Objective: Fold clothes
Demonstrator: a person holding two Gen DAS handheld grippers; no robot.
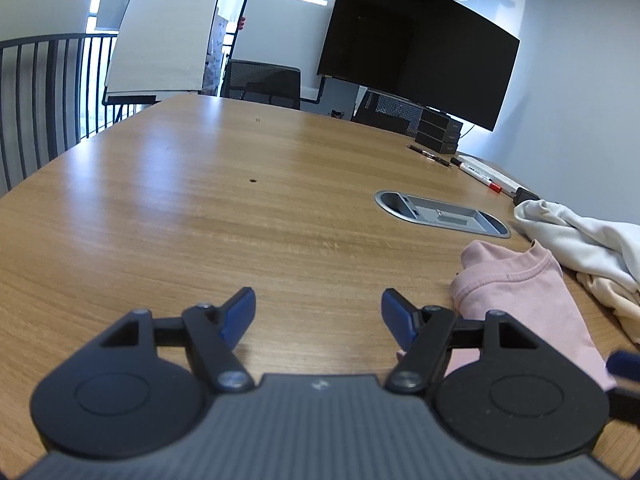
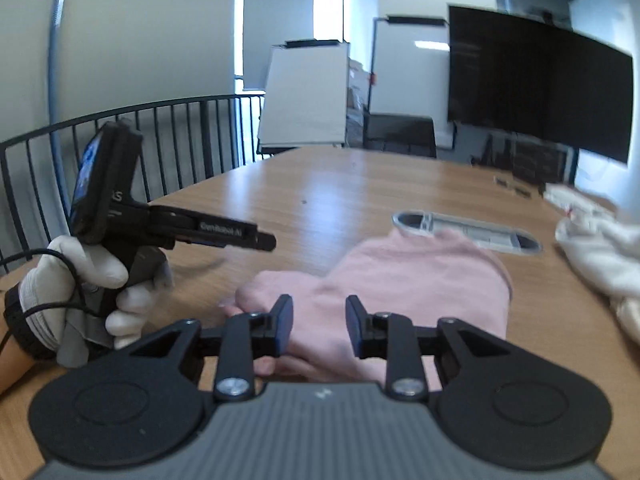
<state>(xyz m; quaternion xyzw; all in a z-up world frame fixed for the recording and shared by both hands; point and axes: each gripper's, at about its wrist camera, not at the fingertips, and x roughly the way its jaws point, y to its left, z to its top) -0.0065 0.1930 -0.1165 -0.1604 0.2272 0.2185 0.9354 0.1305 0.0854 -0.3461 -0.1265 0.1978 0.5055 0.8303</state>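
Pink garment (image 2: 400, 292), bunched on the wooden table (image 1: 200, 208), near side of the cable tray (image 1: 442, 214).

Lies directly ahead of the right gripper (image 2: 318, 326), whose jaws are parted with nothing between them, the cloth just beyond the tips. The left gripper (image 1: 318, 314), also spread and empty, has it off to its right (so the right one is nearer). Long axis runs from the tray toward the person. White clothes (image 1: 580, 240) heaped right of the tray.

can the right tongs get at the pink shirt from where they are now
Probably yes. The right tongs are open, right over the pink shirt, with nothing between; the left tongs sit off to the side.
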